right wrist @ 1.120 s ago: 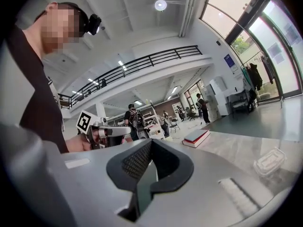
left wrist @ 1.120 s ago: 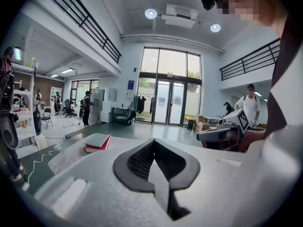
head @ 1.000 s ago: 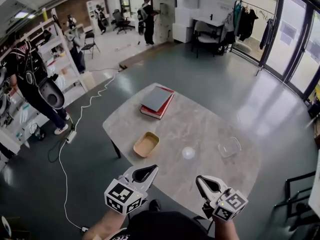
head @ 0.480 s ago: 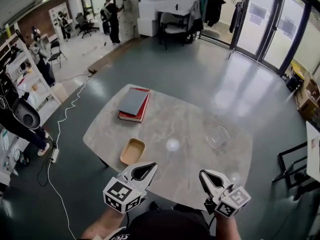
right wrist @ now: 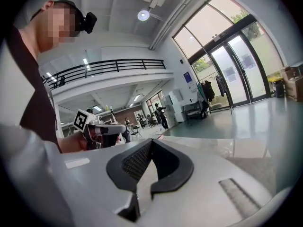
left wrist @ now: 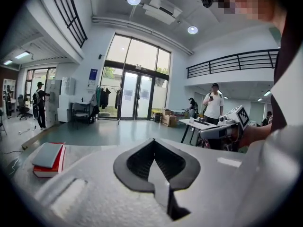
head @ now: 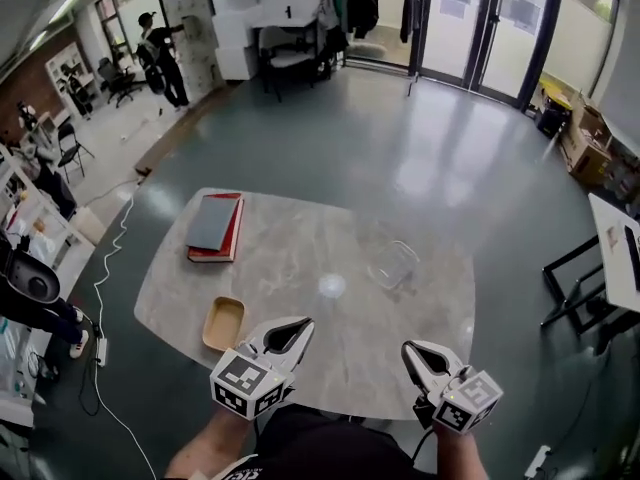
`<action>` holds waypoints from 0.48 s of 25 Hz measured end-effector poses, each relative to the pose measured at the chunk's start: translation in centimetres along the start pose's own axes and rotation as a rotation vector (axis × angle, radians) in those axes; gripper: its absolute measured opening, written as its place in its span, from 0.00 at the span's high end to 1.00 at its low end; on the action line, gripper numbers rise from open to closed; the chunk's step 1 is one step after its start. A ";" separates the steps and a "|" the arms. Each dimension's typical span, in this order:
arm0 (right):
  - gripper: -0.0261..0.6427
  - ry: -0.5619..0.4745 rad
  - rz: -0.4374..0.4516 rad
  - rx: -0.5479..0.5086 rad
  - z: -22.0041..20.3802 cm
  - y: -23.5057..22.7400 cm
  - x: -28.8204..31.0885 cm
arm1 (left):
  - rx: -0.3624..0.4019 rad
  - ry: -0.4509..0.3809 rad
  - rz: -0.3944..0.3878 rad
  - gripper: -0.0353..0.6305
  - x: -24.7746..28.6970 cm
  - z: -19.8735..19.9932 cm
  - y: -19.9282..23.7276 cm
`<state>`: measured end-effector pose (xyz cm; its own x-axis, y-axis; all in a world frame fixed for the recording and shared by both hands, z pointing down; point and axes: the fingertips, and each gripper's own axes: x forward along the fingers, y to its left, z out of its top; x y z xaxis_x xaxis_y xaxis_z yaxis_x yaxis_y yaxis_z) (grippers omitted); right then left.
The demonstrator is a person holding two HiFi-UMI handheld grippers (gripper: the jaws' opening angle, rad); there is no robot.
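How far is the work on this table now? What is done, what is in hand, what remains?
Done: nothing visible; the tan tray, the clear container and the books lie on the table, apart from both grippers. In hand: nothing; the left gripper and the right gripper are shut and empty, above the near edge. Left: apparently every step with these things.

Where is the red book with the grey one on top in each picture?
Head view: the books lie on the far left corner of the table, left of the picture's middle.
Left gripper view: the books sit low at the left edge.
Right gripper view: cannot make them out for sure.
Shared landmark: the glass doors.
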<state>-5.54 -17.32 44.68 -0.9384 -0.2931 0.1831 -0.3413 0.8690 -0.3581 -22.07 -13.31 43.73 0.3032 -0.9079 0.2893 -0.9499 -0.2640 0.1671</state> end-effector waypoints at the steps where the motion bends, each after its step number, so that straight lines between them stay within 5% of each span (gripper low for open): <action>1: 0.96 -0.001 -0.016 0.013 -0.1 -0.6 -0.3 | 0.009 0.013 -0.016 0.94 0.9 0.0 -0.2; 12: 0.96 -0.023 -0.117 0.099 -0.9 -3.8 2.2 | 0.239 0.151 -0.178 0.94 10.5 0.5 2.5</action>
<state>-6.26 -20.89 47.30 -0.8926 -0.4000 0.2079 -0.4508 0.7854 -0.4242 -21.35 -23.67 46.72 0.4571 -0.7867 0.4150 -0.8663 -0.4994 0.0076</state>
